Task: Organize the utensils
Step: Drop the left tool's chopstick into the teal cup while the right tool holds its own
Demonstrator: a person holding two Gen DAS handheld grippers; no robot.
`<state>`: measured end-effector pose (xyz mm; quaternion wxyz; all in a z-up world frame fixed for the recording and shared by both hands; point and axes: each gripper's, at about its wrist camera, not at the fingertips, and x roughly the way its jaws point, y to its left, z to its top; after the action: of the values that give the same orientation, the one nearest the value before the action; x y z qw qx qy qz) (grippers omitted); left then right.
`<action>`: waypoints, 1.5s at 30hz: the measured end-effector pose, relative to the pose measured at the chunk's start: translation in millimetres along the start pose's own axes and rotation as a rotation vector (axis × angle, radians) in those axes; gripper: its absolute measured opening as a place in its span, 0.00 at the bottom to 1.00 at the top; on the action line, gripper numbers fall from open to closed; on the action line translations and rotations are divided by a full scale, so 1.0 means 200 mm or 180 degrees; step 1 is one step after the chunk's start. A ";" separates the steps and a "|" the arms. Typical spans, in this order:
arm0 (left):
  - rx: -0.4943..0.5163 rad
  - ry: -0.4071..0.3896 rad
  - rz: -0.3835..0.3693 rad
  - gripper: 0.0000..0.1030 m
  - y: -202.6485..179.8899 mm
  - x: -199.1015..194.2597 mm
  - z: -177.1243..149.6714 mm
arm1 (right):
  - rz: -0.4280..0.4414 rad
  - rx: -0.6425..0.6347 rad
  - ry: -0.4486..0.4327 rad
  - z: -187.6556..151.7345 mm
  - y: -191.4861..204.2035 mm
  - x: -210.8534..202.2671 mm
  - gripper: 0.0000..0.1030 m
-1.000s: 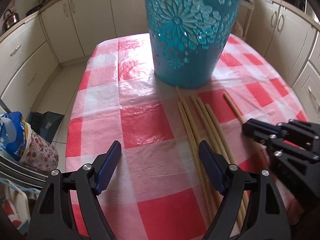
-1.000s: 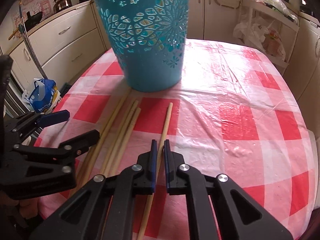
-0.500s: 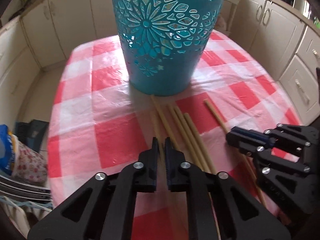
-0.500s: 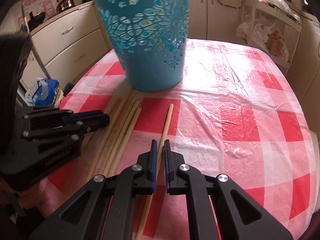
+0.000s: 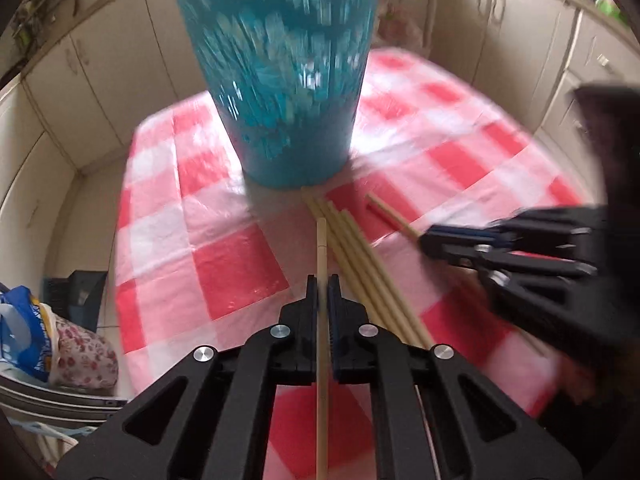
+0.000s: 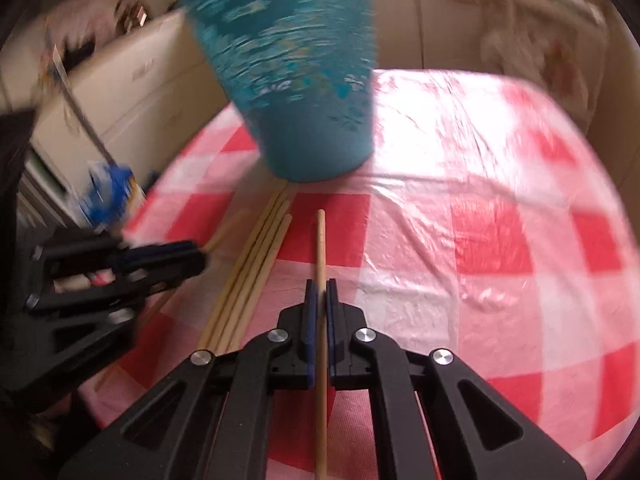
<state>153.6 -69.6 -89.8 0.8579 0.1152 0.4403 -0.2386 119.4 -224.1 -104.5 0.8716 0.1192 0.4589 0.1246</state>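
Observation:
A teal cut-out bucket [image 5: 286,92] stands on the red-and-white checked tablecloth [image 5: 224,264]; it also shows in the right wrist view [image 6: 304,92]. My left gripper [image 5: 322,286] is shut on a wooden chopstick [image 5: 322,252], lifted off the cloth. My right gripper [image 6: 321,290] is shut on another wooden chopstick [image 6: 320,248], also raised. Several loose chopsticks [image 5: 360,264] lie in a row in front of the bucket, between the two grippers; they also show in the right wrist view [image 6: 256,264]. The right gripper [image 5: 460,242] shows in the left wrist view, the left gripper [image 6: 188,256] in the right one.
Cream kitchen cabinets [image 5: 104,64] surround the table. A blue bag and a floral bag [image 5: 60,340] sit on the floor left of the table. The cloth [image 6: 500,220] stretches to the right of the bucket.
Both grippers have lifted with a chopstick each, and the views are blurred by motion. A second ago the left gripper was open; it then shut on its chopstick.

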 end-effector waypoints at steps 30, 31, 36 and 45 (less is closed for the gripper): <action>-0.1149 -0.2766 0.0255 0.05 0.26 -0.41 0.98 | 0.0219 0.0419 -0.0066 0.00 -0.14 -0.02 0.05; -0.1161 -0.2707 0.0268 0.05 0.26 -0.38 1.00 | 0.0224 0.0423 -0.0066 0.00 -0.14 -0.02 0.05; -0.1145 -0.2508 0.0367 0.05 0.25 -0.27 0.97 | 0.0243 0.0437 -0.0063 0.01 -0.15 -0.03 0.05; -0.0898 -0.1883 0.0430 0.16 0.22 -0.16 0.77 | 0.0255 0.0447 -0.0064 0.01 -0.15 -0.03 0.05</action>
<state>268.5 -84.8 26.1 0.9699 -0.0501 0.1922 -0.1410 120.7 -254.3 -108.2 0.8600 0.1995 0.4526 0.1257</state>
